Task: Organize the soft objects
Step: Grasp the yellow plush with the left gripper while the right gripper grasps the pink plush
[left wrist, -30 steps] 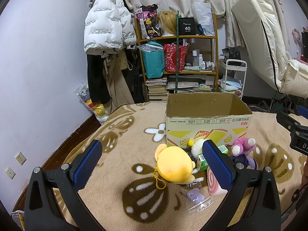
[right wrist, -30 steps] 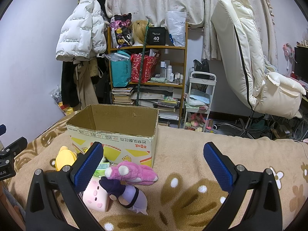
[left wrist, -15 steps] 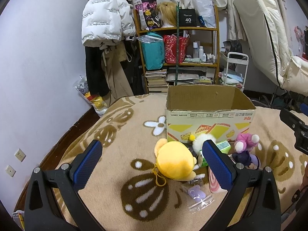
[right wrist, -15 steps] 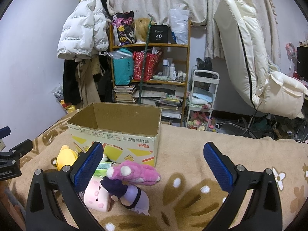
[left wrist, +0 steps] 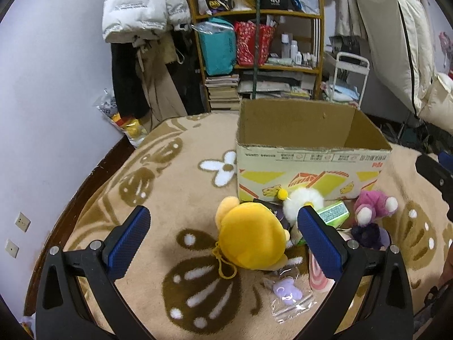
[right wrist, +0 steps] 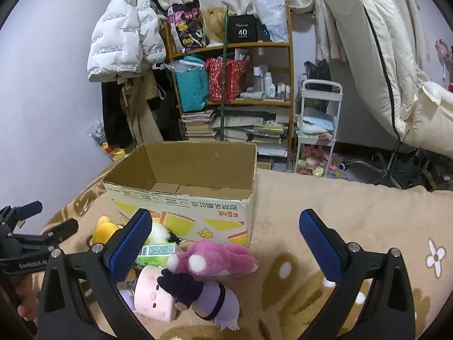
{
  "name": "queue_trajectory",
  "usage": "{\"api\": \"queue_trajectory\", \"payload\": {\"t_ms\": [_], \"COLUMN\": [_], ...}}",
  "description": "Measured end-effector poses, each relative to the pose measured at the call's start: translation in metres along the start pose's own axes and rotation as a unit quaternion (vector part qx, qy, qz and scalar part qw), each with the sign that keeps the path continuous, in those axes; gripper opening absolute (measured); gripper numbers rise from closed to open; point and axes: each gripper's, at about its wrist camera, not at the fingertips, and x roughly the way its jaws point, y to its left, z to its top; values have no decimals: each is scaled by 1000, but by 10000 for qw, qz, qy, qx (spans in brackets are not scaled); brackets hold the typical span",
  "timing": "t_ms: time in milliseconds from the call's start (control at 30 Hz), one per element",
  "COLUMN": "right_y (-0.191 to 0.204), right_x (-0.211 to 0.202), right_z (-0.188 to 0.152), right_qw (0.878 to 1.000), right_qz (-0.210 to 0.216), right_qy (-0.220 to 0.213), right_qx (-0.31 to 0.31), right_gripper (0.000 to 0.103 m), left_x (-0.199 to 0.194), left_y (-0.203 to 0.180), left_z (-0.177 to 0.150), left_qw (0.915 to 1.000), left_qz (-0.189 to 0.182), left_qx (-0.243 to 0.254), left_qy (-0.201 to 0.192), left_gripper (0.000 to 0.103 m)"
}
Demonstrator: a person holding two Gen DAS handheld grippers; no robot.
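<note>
An open cardboard box (left wrist: pixel 311 158) (right wrist: pixel 184 206) stands on the beige blanket, with bare cardboard showing inside. In front of it lie soft toys: a yellow plush (left wrist: pixel 252 240) (right wrist: pixel 106 231), a white fluffy one (left wrist: pixel 303 201), a magenta plush (left wrist: pixel 373 206) (right wrist: pixel 215 257), a purple doll (right wrist: pixel 209 294) and a pink marshmallow block (right wrist: pixel 154 297). My left gripper (left wrist: pixel 223 239) is open, the yellow plush lying between its fingers. My right gripper (right wrist: pixel 226 242) is open above the magenta plush and the doll. The left gripper (right wrist: pixel 25 249) also shows at the right wrist view's left edge.
A green carton (left wrist: pixel 332 212) (right wrist: pixel 157 252) and a small bagged purple toy (left wrist: pixel 287 293) lie among the plush. Behind the bed stand a cluttered wooden shelf (left wrist: pixel 260 42), hanging coats (left wrist: pixel 144 5), a white cart (right wrist: pixel 317 130) and a cream chair (right wrist: pixel 376 56).
Both grippers have come lower and closer to the toys; the yellow plush now sits further between the left fingers. Nothing on the blanket has moved.
</note>
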Motion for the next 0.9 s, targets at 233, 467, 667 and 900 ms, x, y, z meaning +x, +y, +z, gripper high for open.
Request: {"api": "queue_trajectory", "payload": {"t_ms": [233, 467, 667, 900], "right_y": [-4, -9, -9, -9], "right_x": [29, 50, 66, 82], "right_z": [-3, -9, -16, -27], "right_qw": [9986, 9962, 9937, 9874], "right_qz": [189, 269, 361, 669], "right_qy": [444, 781, 1027, 1372], "right_qx": [212, 277, 266, 422], "right_gripper": [103, 103, 103, 103], "left_x": [28, 55, 76, 104], "left_y": [-20, -27, -20, -13], "left_z": [0, -4, -5, -9], "left_qw": [9990, 9964, 9934, 9867], "left_qz": [45, -22, -90, -187], "left_qx": [279, 281, 88, -142], "left_qy": [345, 796, 1143, 1611], "left_gripper": [103, 103, 103, 102]}}
